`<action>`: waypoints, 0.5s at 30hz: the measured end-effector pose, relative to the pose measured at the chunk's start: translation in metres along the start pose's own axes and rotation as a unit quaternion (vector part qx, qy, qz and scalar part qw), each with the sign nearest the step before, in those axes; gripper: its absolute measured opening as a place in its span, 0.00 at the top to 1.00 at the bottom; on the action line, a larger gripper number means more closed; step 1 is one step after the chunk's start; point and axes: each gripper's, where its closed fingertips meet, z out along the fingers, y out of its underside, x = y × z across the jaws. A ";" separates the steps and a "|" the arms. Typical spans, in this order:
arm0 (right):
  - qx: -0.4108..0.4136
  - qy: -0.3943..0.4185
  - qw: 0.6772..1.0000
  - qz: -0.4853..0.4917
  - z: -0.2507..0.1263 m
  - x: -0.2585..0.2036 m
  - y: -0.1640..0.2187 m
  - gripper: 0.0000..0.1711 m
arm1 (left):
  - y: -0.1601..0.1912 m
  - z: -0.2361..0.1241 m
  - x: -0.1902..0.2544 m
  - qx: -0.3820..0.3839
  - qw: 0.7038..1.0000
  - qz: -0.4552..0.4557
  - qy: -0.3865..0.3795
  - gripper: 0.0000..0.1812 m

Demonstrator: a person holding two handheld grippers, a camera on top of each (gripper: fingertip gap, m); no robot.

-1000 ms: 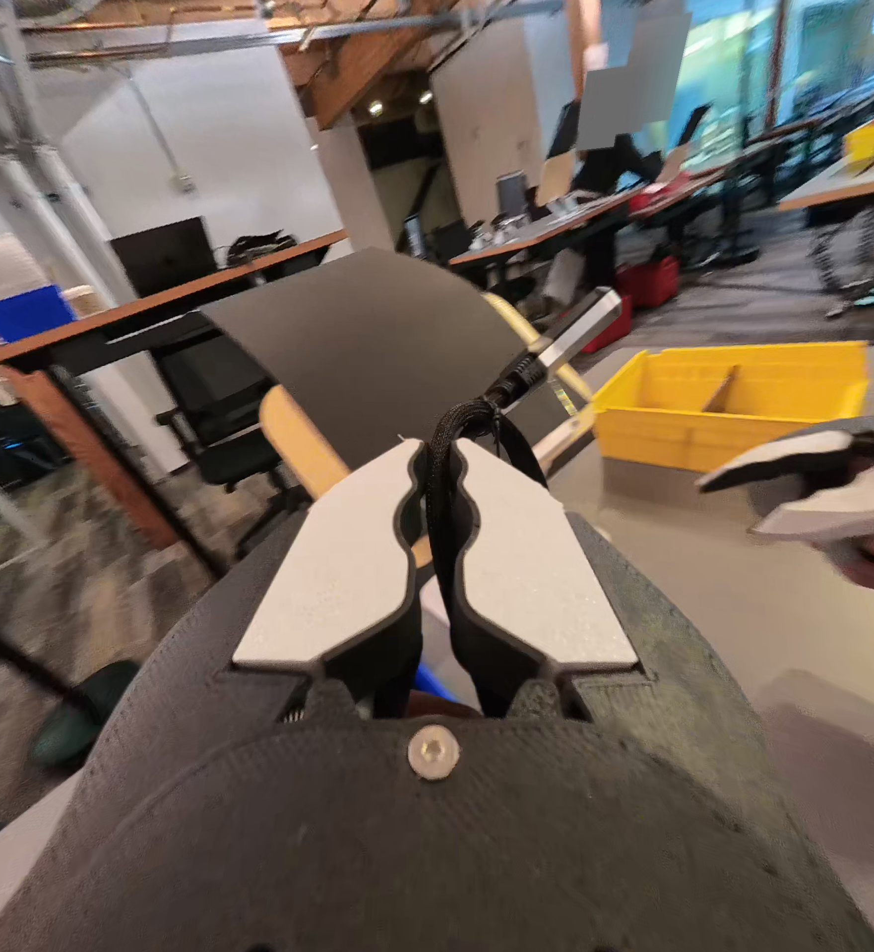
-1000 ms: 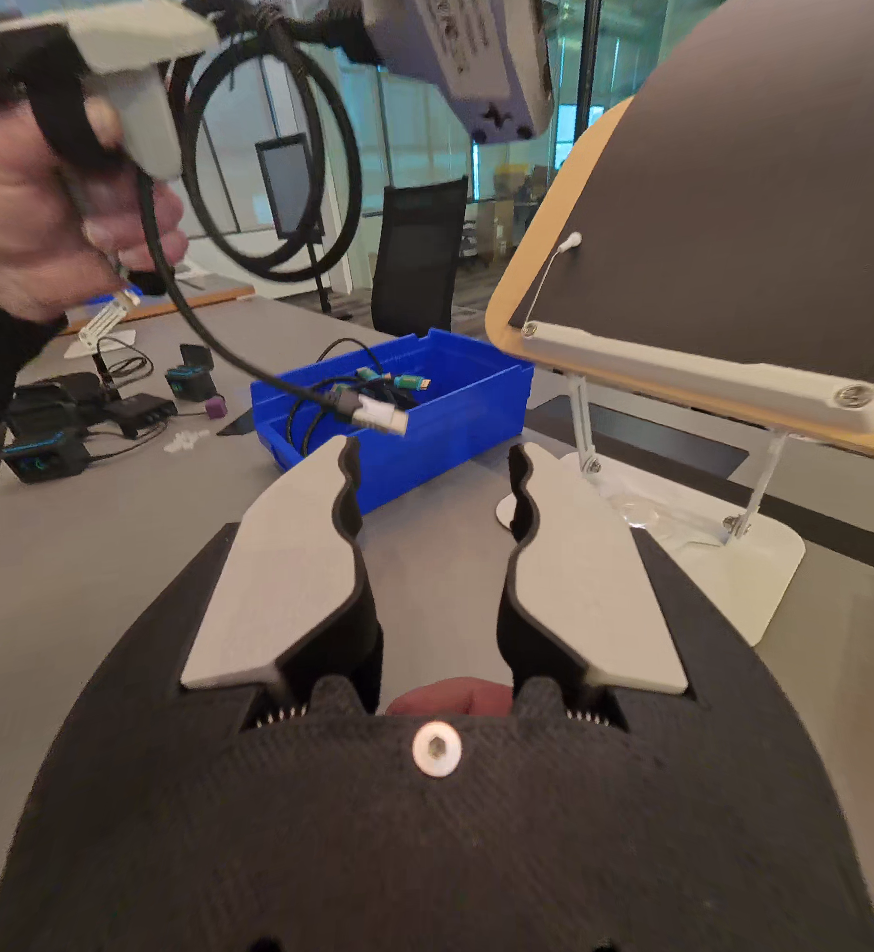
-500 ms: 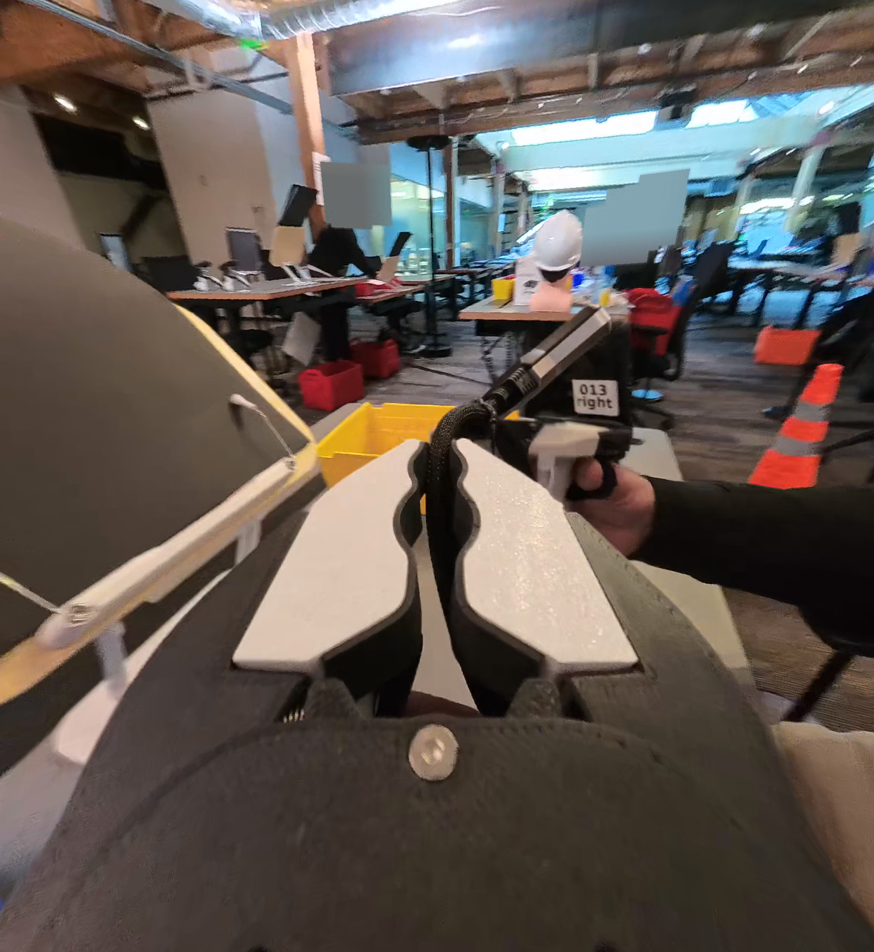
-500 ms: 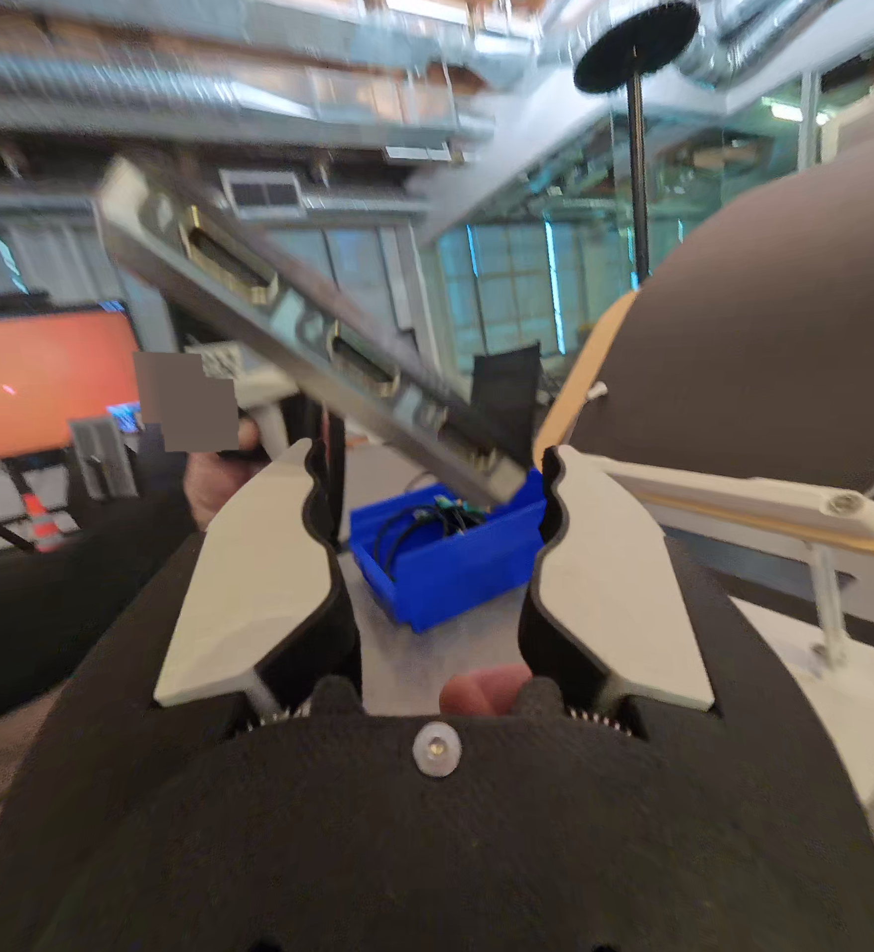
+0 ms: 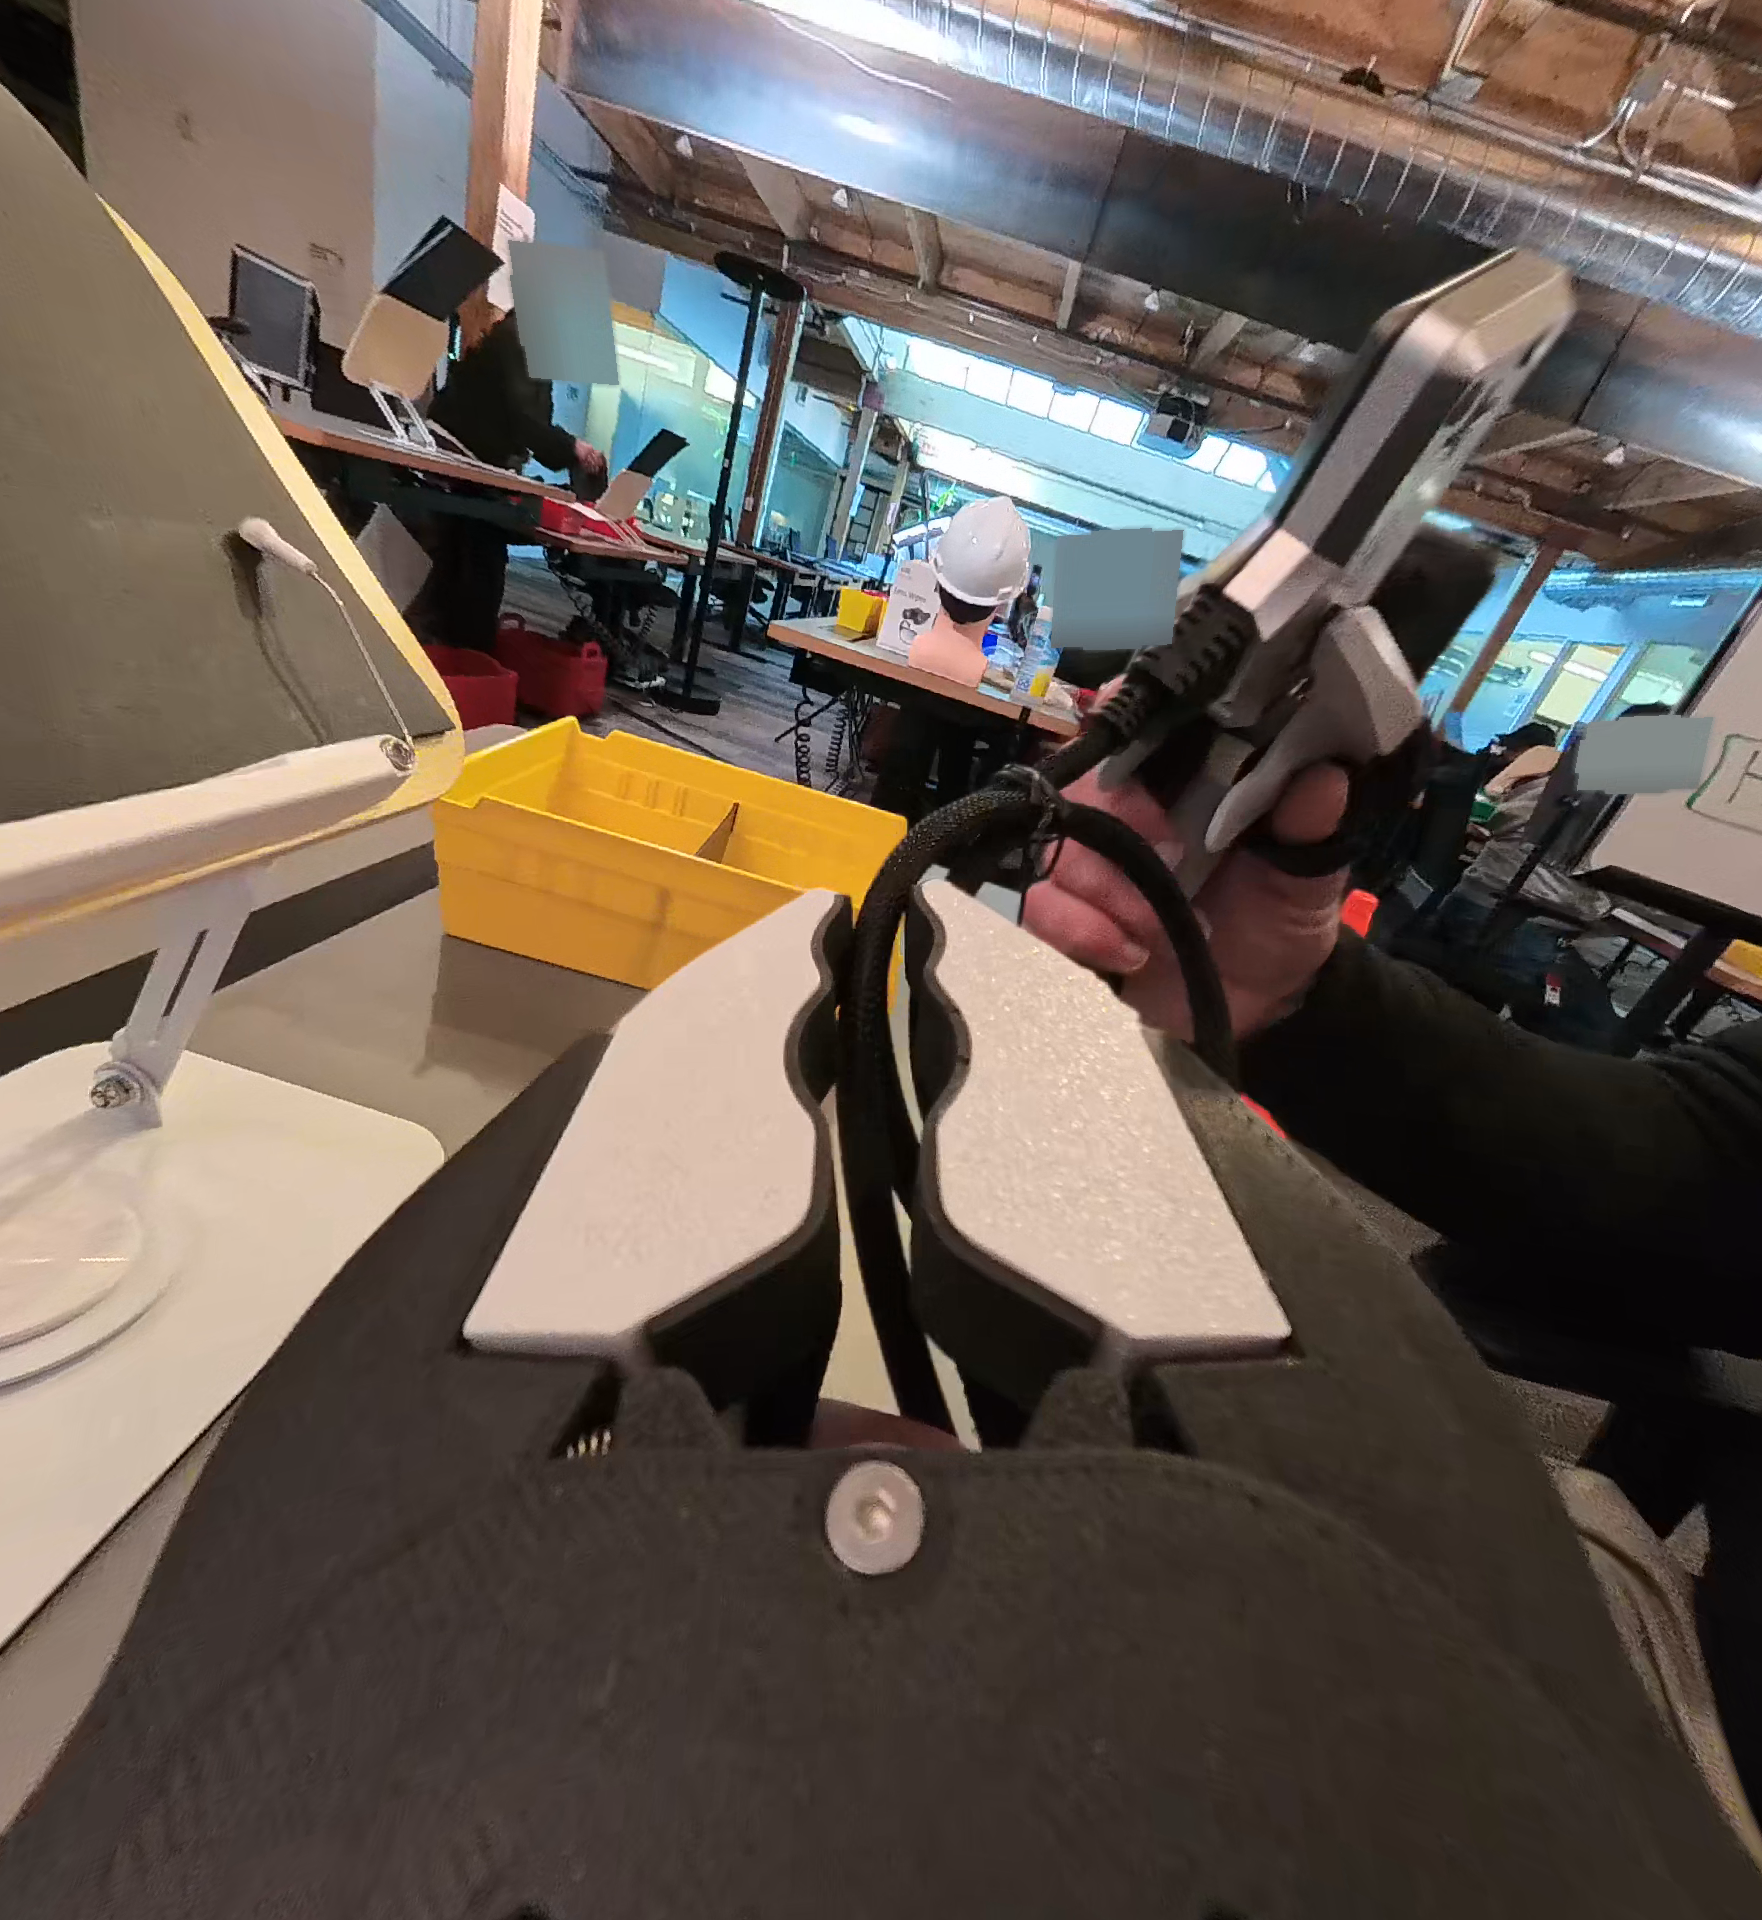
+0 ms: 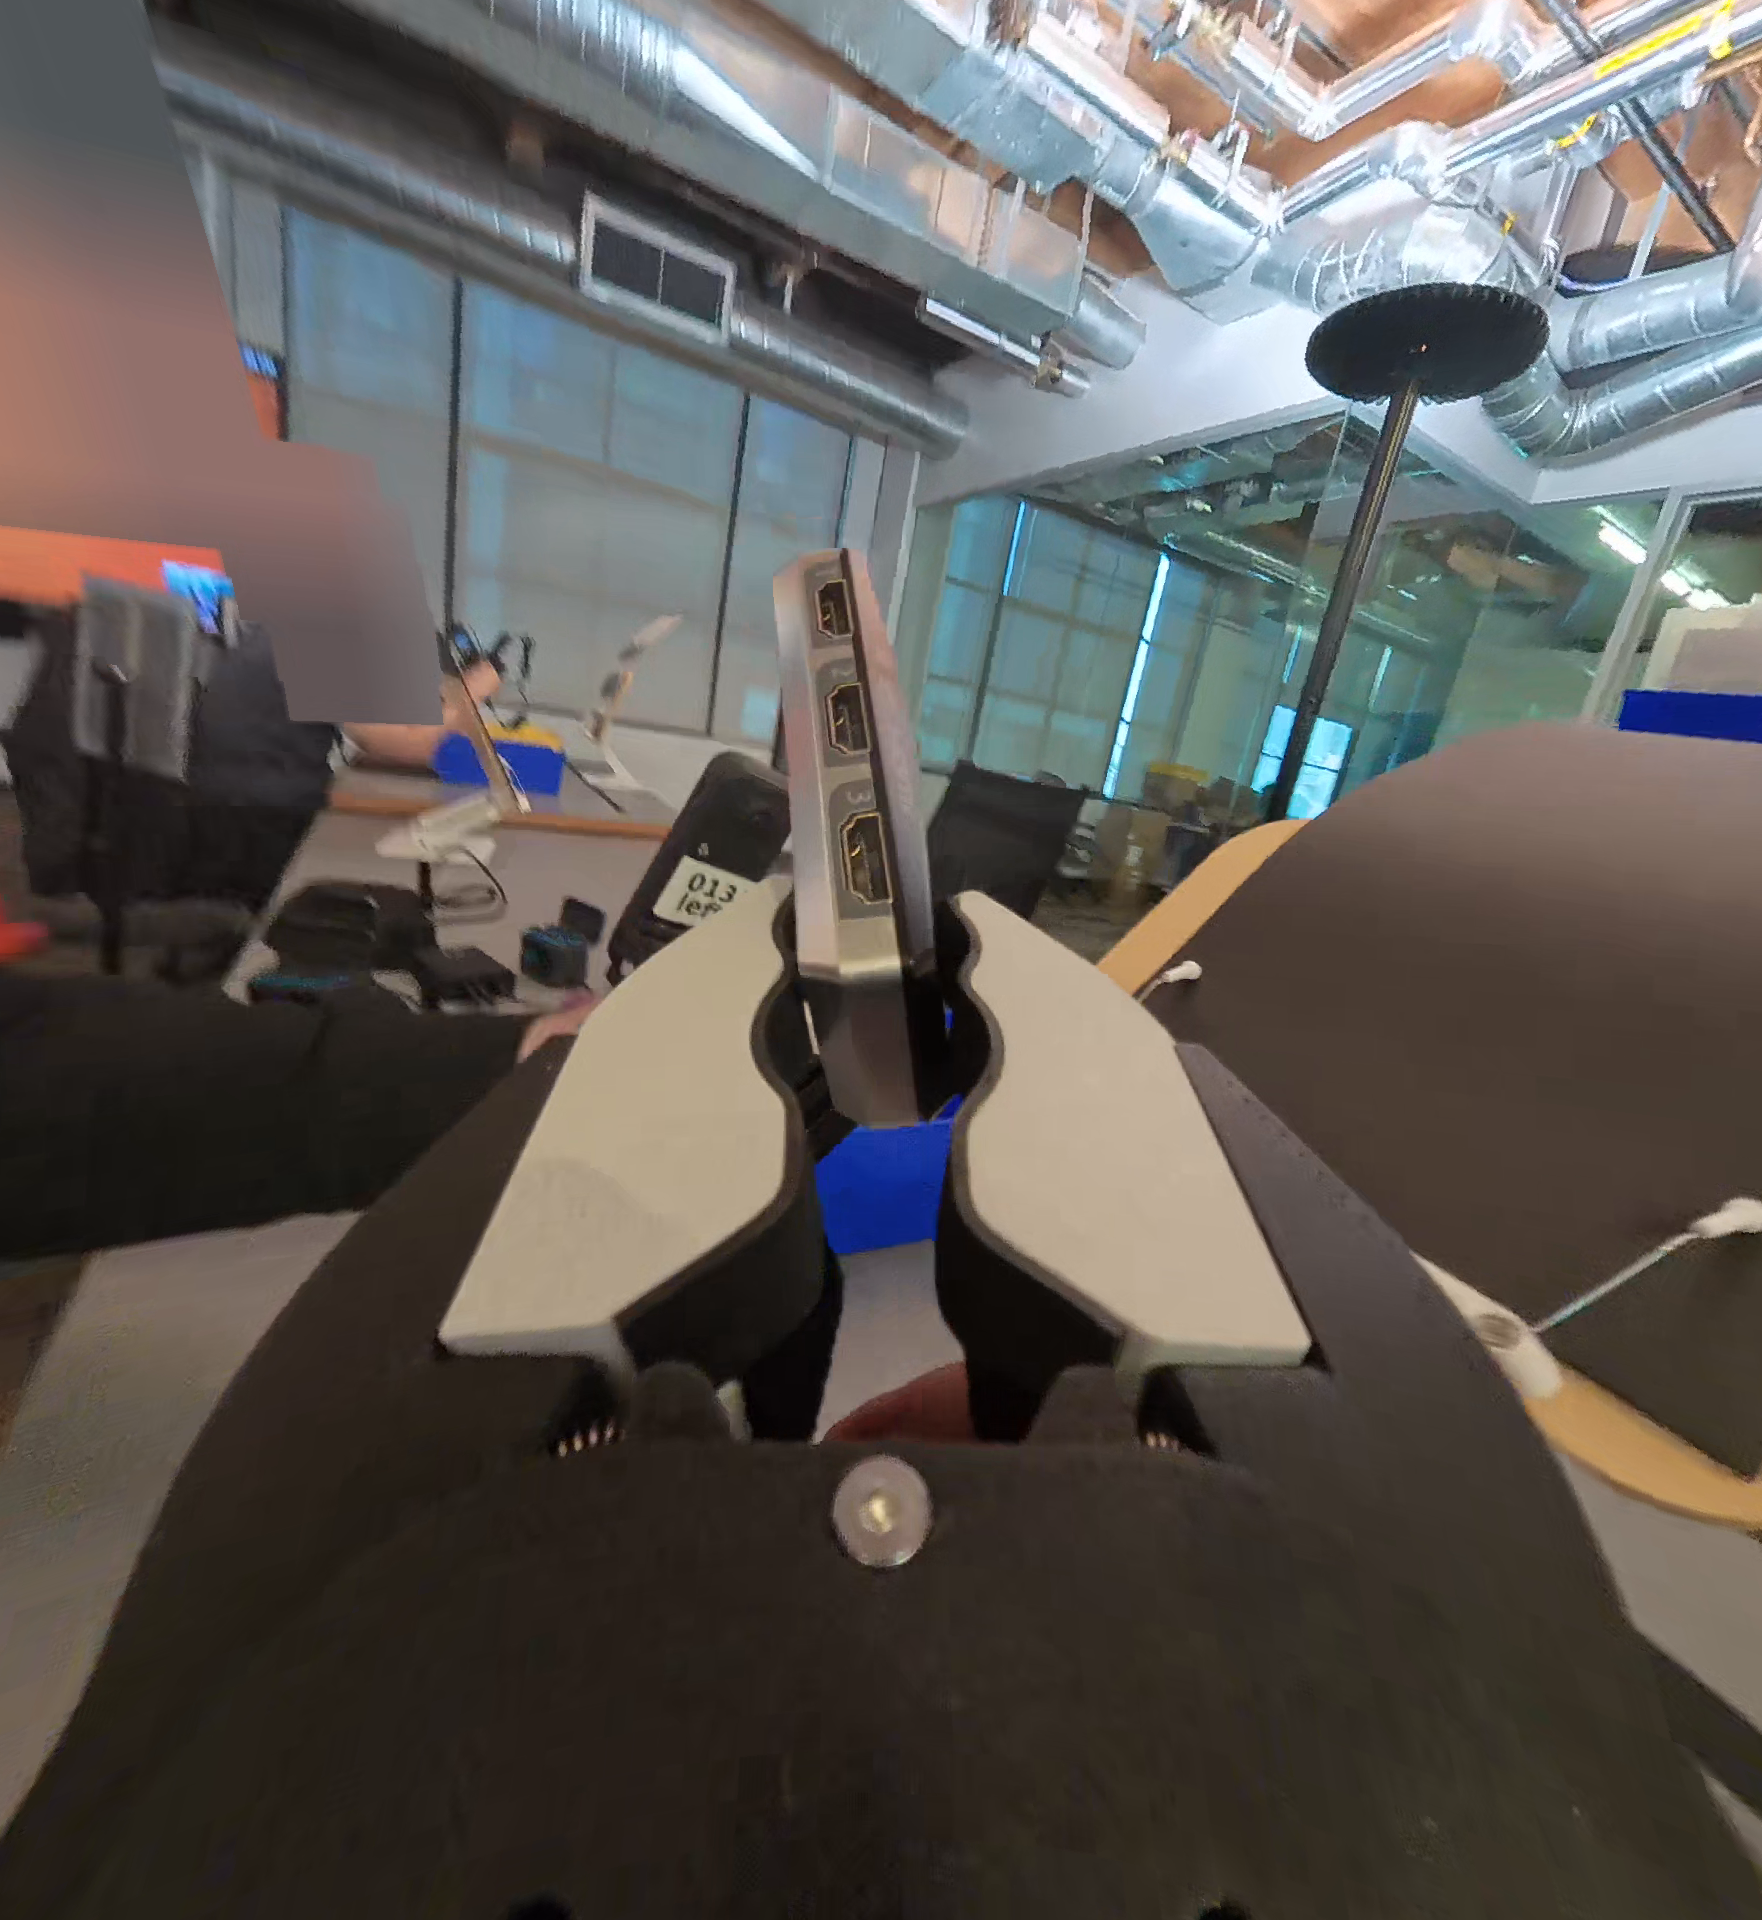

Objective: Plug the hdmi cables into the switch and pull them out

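My left gripper (image 5: 872,925) is shut on a black braided cable (image 5: 861,1049). The cable runs up and right to the lower end of the silver HDMI switch (image 5: 1396,436). My right gripper (image 6: 872,935) is shut on the lower end of that switch (image 6: 851,790), which stands nearly upright in the air with three open ports facing the camera. The right gripper also shows in the left wrist view (image 5: 1303,675), held by a hand in a black sleeve. No plug sits in the three visible ports.
A yellow bin (image 5: 648,862) stands on the grey table (image 5: 357,997) ahead. A dark board on a white stand (image 5: 77,520) fills the left, and it also shows in the right wrist view (image 6: 1479,987). A blue bin (image 6: 877,1184) lies behind the right fingers. About 11 cm separates my left fingertips from my right.
My right gripper was open and has shut on the switch, which has turned from slanted to nearly upright. My left gripper keeps hold of the cable and has swung to face the right hand.
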 end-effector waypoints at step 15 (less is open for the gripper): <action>-0.236 0.053 0.943 -0.229 0.012 0.000 0.047 0.88 | -0.042 -0.011 0.020 -0.061 0.921 0.343 -0.174 0.81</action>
